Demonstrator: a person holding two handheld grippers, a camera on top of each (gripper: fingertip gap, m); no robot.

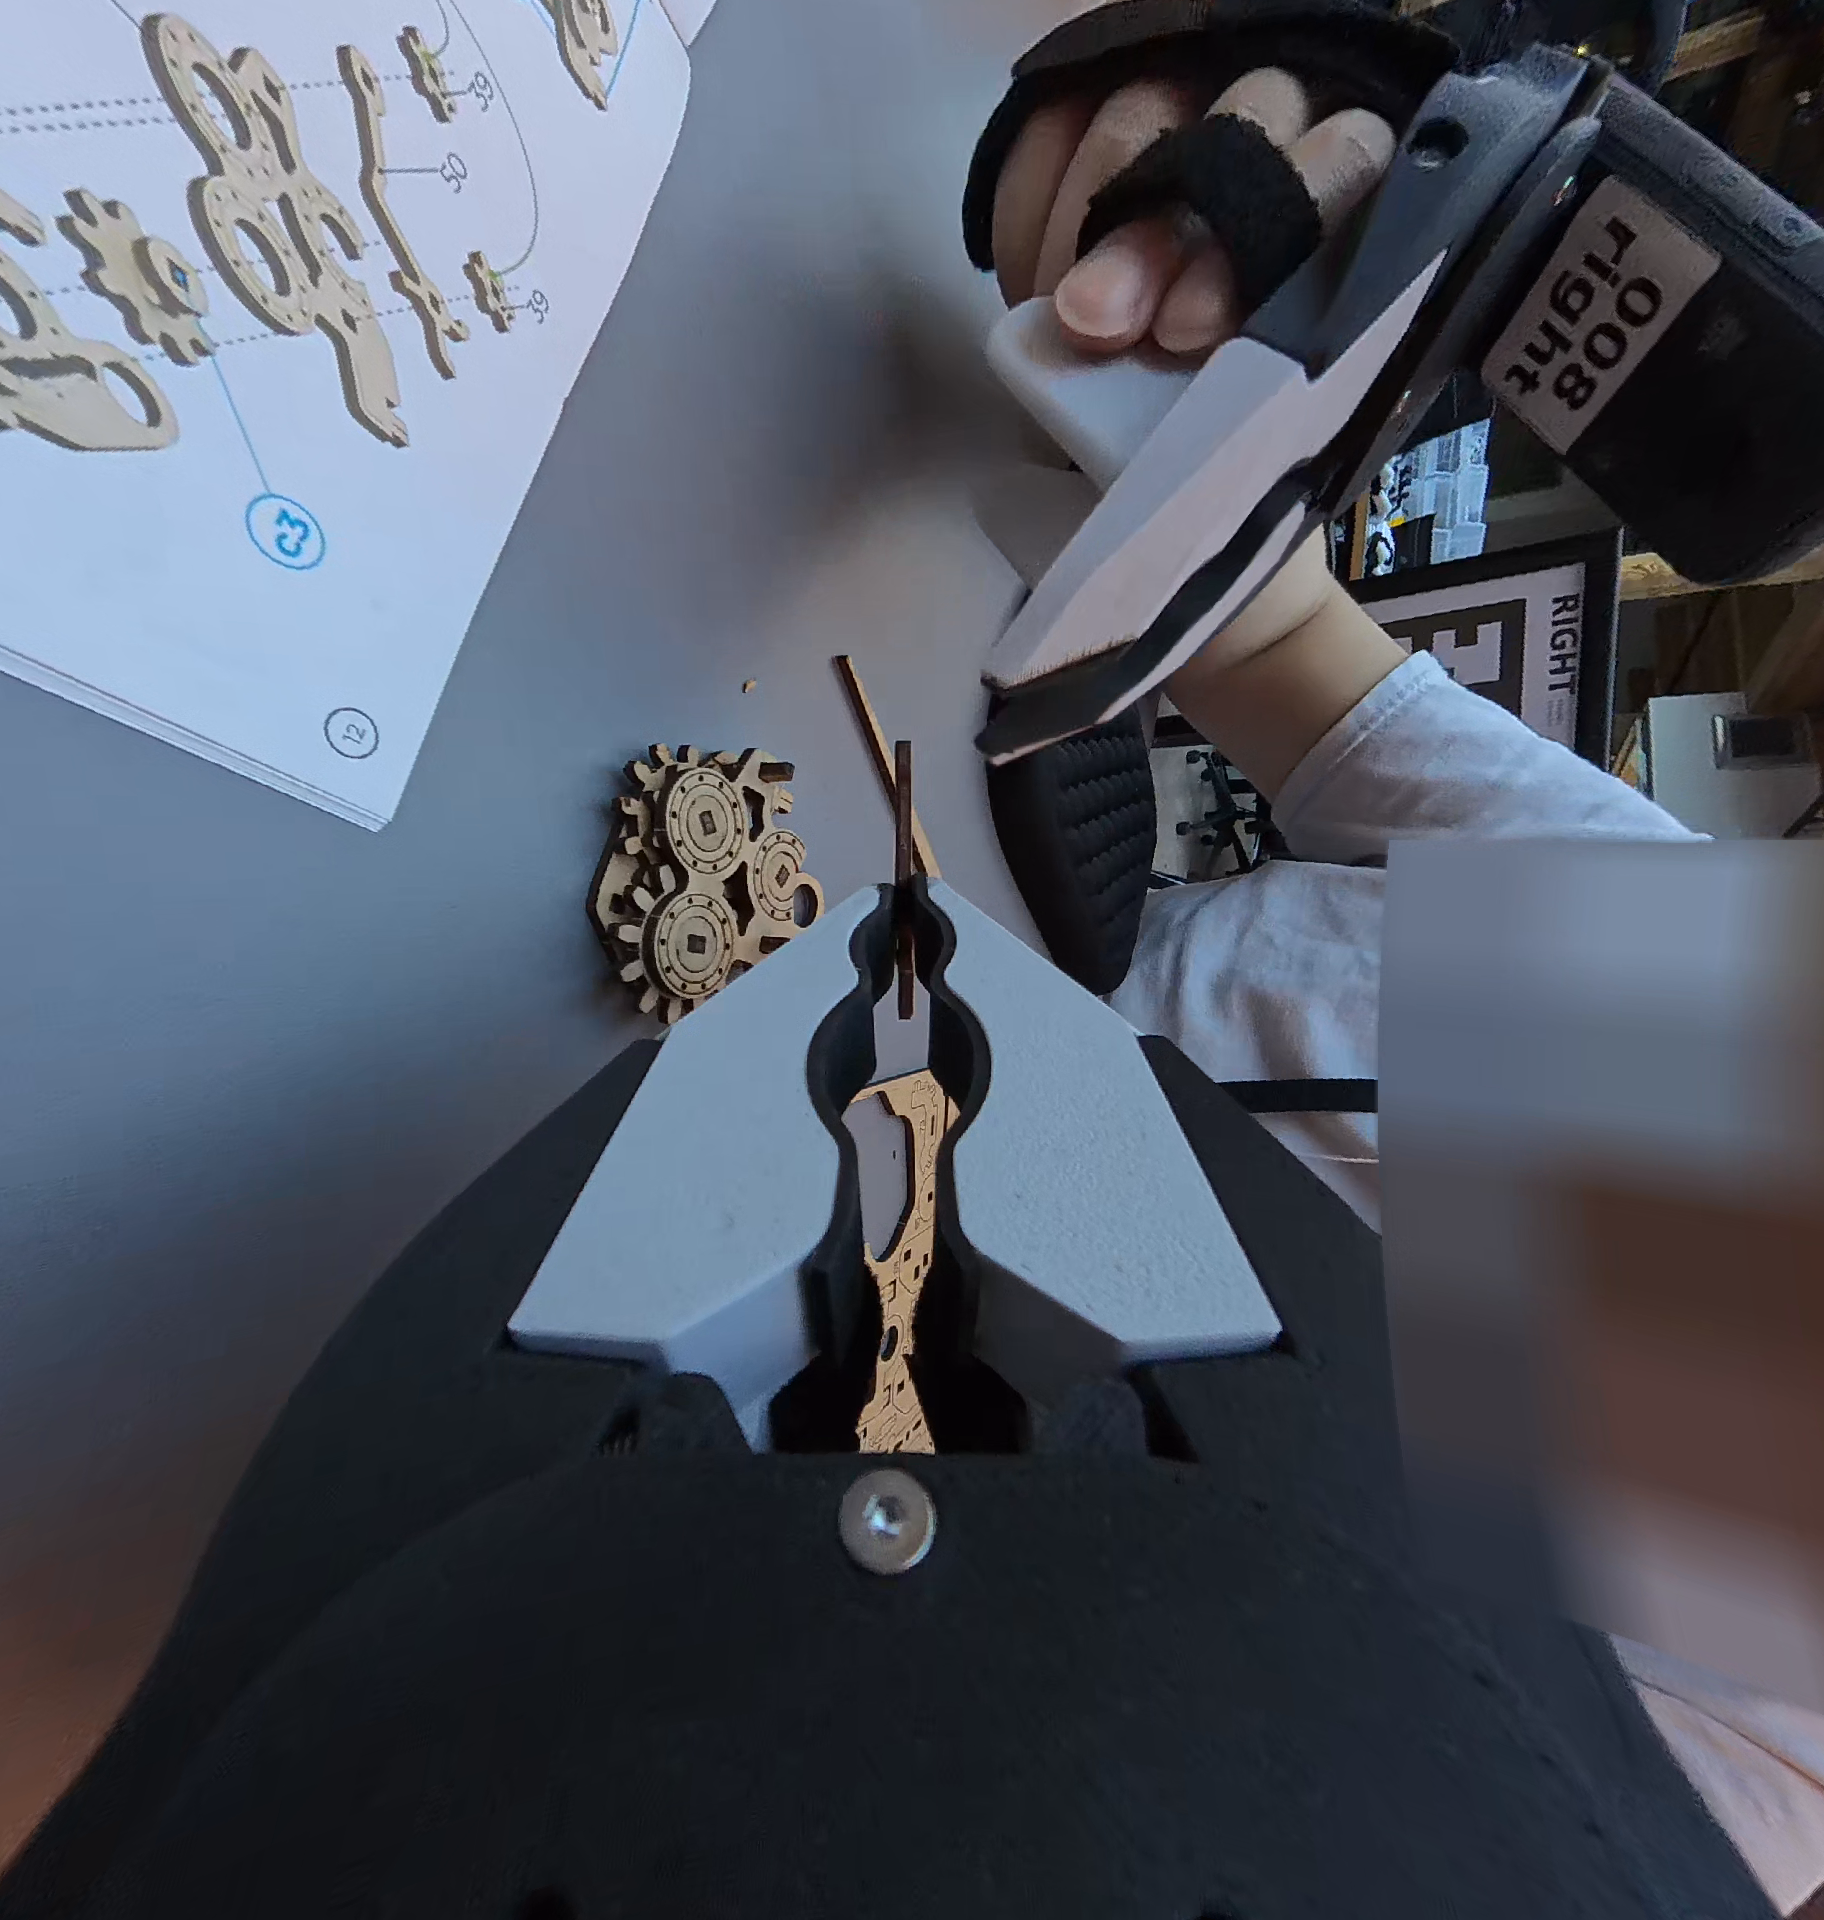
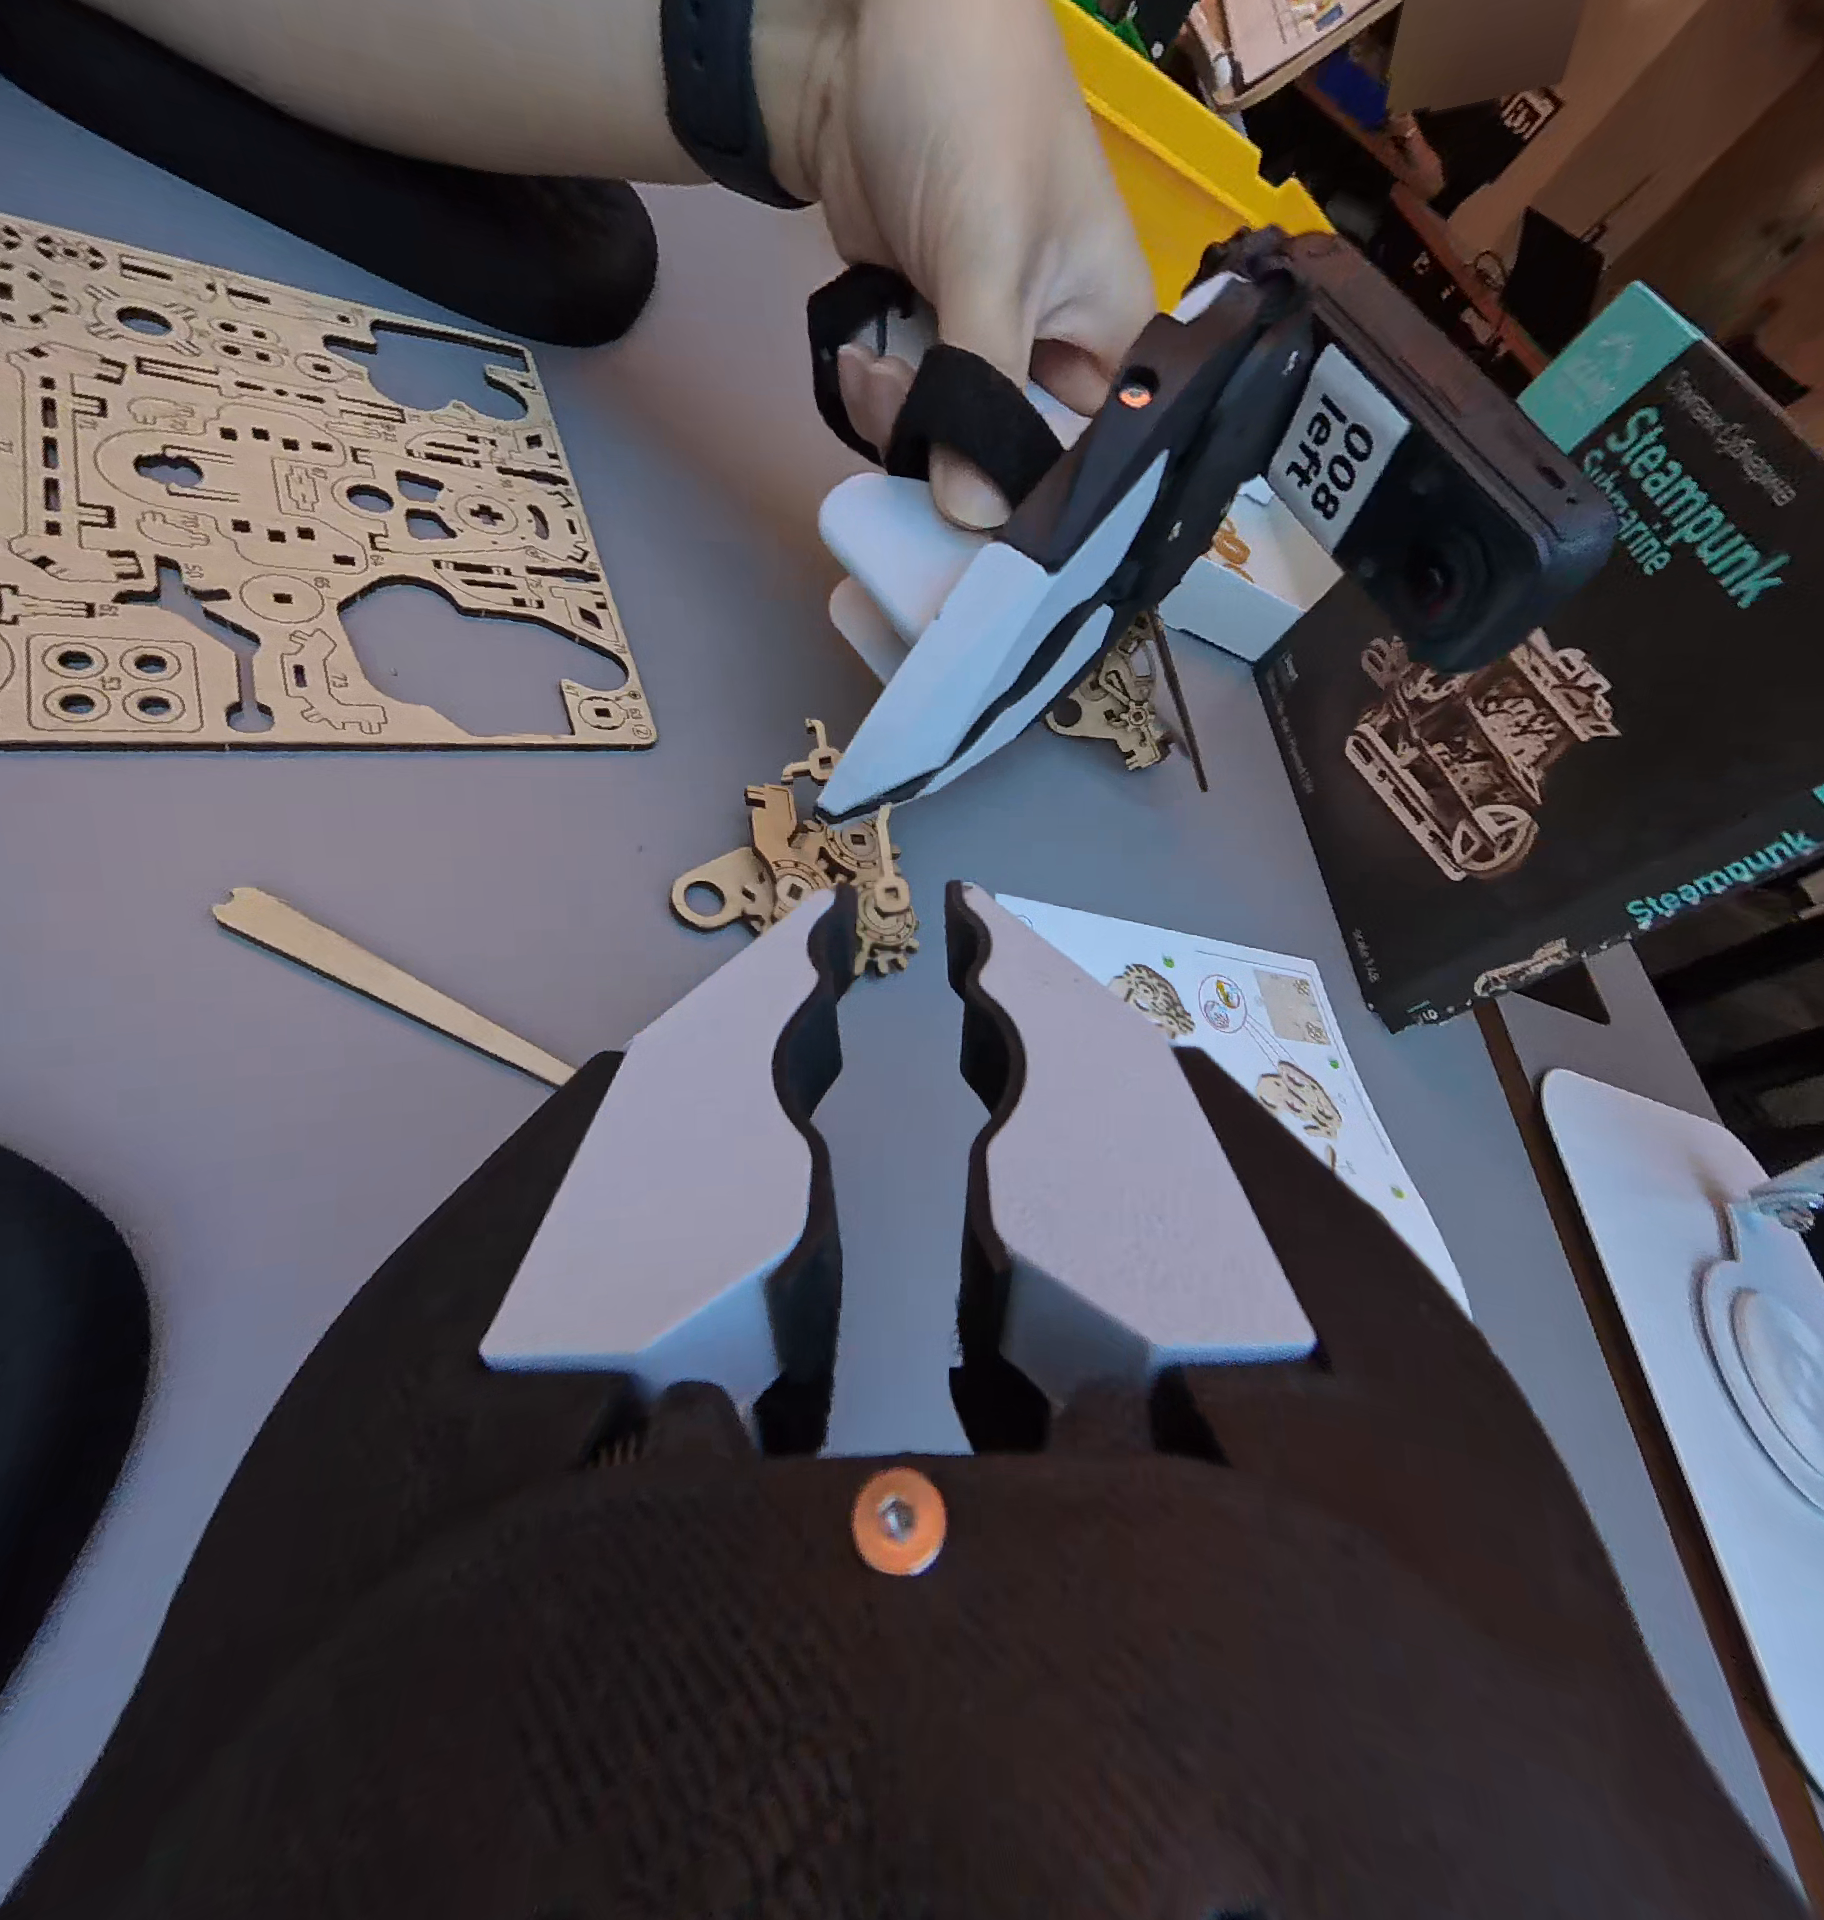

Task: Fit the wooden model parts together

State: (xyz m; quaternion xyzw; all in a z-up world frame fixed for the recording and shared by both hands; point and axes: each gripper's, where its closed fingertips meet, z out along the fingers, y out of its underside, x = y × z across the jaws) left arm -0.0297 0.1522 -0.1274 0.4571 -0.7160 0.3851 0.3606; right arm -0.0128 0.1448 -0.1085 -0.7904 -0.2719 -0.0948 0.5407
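Note:
My left gripper (image 1: 903, 894) is shut on a thin flat wooden part (image 1: 902, 821), seen edge-on, whose engraved face shows between the fingers. In the right wrist view the left gripper (image 2: 866, 805) holds this part (image 2: 887, 868) hanging just over a wooden gear assembly (image 2: 773, 878) that lies on the grey table. The gear assembly (image 1: 700, 883) sits just left of my left fingertips. My right gripper (image 2: 900, 904) is open and empty, its tips right beside the assembly and the held part. It shows at the upper right of the left wrist view (image 1: 991, 712).
A laser-cut wooden sheet (image 2: 264, 499) lies at the left, a flat wooden stick (image 2: 388, 982) near it. A second small assembly (image 2: 1116, 696) and a thin dark rod (image 2: 1183, 717) lie beyond. The kit box (image 2: 1562, 675), an instruction booklet (image 1: 264, 416) and a yellow bin (image 2: 1178, 156) surround the work spot. My two grippers' fingertips are within a few centimetres of each other. Both grippers' tips are roughly 9 cm from the flat wooden stick (image 2: 388, 982).

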